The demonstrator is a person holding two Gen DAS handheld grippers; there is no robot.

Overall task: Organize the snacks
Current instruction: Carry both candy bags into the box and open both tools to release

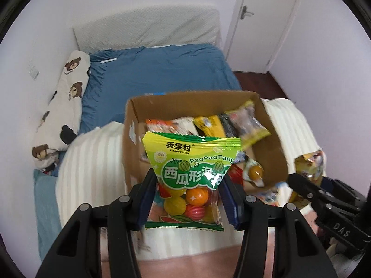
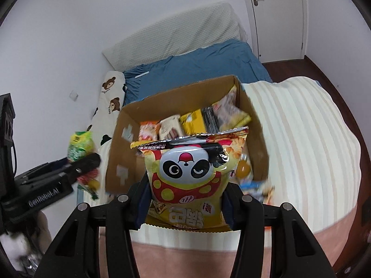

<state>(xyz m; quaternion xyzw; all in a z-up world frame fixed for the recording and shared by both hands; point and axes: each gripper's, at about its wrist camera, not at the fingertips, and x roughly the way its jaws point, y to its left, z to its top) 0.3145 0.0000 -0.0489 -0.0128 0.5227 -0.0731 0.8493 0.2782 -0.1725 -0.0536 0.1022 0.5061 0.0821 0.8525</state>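
With several packets already stood along the far wall of the cardboard box [image 1: 132,125], two more are held above it, the left gripper [image 1: 187,197] clamped on a green gumball bag [image 1: 190,162] and the right gripper [image 2: 185,199] on a yellow panda bag [image 2: 187,173].

Soft, even room light, bright on the white walls, no hard shadows. My fisheye lenses bow the door frame [image 1: 273,20] at one o'clock and blacken the corners. The packets in the cardboard box [image 2: 129,125] smear with motion blur; the green candy bag [image 1: 190,169] reads sharp.
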